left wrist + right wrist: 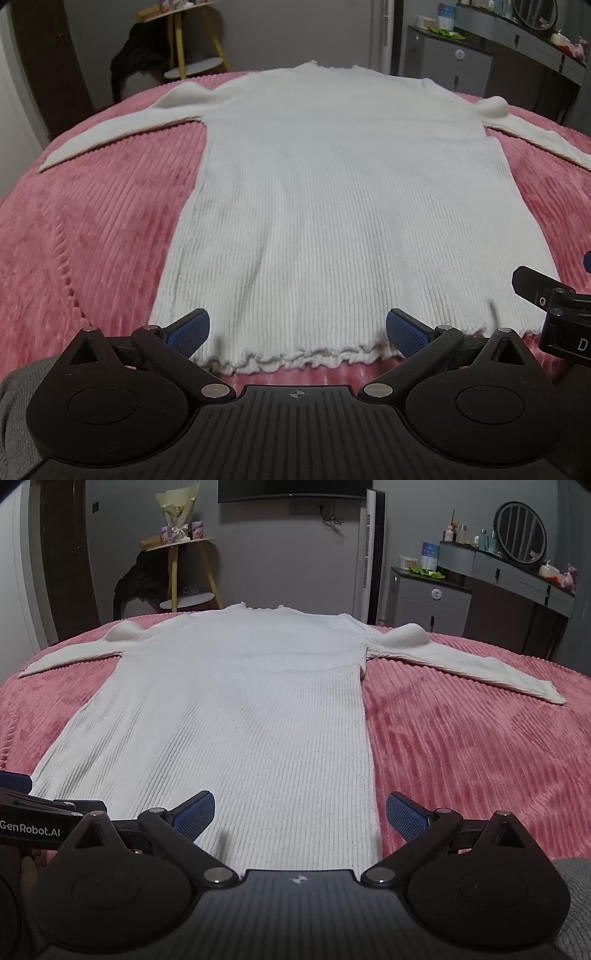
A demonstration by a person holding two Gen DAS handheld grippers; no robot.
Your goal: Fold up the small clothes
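Lying flat on the pink ribbed bedspread [92, 229], the white ribbed sweater [332, 206] awaits folding; left gripper [297, 334] and right gripper [300, 818] gape wide, empty, at its hem, where a shallow pinch could catch one layer only.

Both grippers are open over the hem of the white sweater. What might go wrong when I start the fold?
1. The white sweater is two layers; the open left gripper may pinch only the top one at the ruffled hem.
2. The right gripper straddles the side edge, so its grip could slip.
3. Both sleeves lie spread; lifting may drag them across the pink blanket.
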